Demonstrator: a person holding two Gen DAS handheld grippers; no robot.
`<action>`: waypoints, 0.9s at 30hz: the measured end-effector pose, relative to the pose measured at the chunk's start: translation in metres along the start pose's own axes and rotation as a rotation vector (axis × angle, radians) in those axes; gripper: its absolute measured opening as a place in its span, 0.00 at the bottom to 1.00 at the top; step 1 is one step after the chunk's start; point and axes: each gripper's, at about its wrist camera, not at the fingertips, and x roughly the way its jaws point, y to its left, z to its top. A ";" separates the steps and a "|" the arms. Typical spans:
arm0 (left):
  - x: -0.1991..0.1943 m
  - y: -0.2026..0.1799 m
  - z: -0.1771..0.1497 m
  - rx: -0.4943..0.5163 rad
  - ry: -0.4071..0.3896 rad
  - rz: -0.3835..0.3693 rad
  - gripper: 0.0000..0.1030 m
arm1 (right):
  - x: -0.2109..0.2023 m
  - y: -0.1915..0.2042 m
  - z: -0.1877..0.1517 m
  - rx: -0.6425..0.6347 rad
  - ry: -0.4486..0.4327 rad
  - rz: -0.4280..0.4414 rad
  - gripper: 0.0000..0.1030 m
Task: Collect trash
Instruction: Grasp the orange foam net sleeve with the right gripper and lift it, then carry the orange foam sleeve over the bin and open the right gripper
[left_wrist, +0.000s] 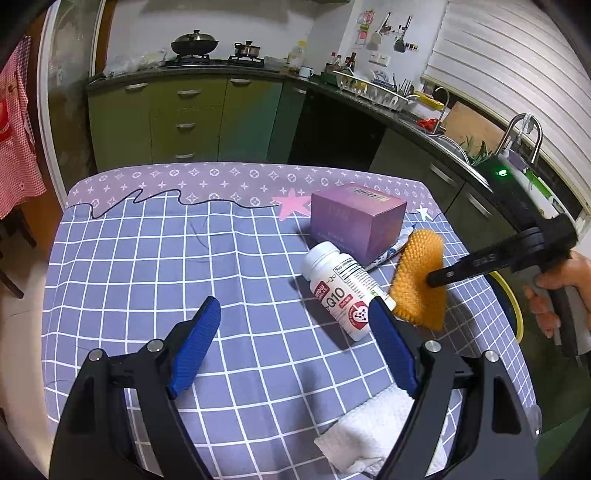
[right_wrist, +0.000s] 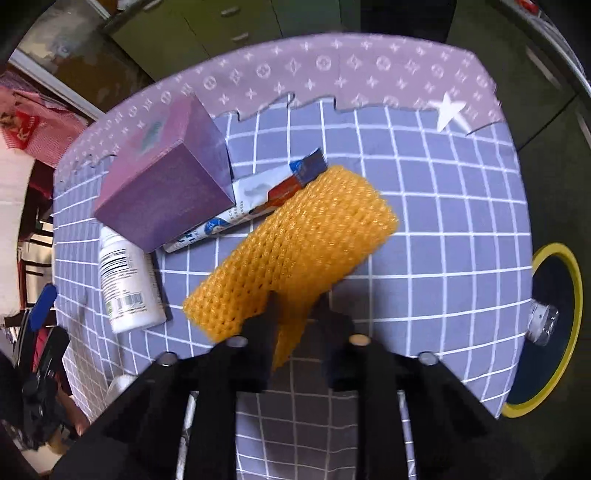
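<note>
An orange foam net (right_wrist: 295, 236) lies partly lifted over the checked tablecloth, and my right gripper (right_wrist: 295, 314) is shut on its near end. The same orange net (left_wrist: 417, 280) shows in the left wrist view with the right gripper (left_wrist: 437, 277) clamped on it. My left gripper (left_wrist: 295, 306) hangs open over the cloth, nothing between its blue pads. A white supplement bottle (left_wrist: 341, 291) lies on its side just past its right finger. Behind it stand a purple box (left_wrist: 356, 218) and a squeezed tube (left_wrist: 391, 251). A crumpled white paper towel (left_wrist: 373, 432) lies under the left gripper.
A dark bin with a yellow rim (right_wrist: 570, 325) stands on the floor off the table's right edge, with a clear plastic bottle (right_wrist: 541, 321) in it. The table (left_wrist: 147, 258) is covered by a blue checked cloth. Kitchen cabinets and a counter run behind it.
</note>
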 end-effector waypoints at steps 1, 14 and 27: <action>0.000 0.000 0.000 0.000 0.000 0.002 0.75 | -0.006 -0.002 -0.003 -0.007 -0.013 0.002 0.13; 0.003 0.001 -0.001 0.001 0.002 0.019 0.76 | -0.106 -0.078 -0.037 0.013 -0.171 -0.022 0.12; 0.006 0.000 -0.002 0.016 0.013 0.025 0.77 | -0.100 -0.249 -0.081 0.228 -0.169 -0.316 0.12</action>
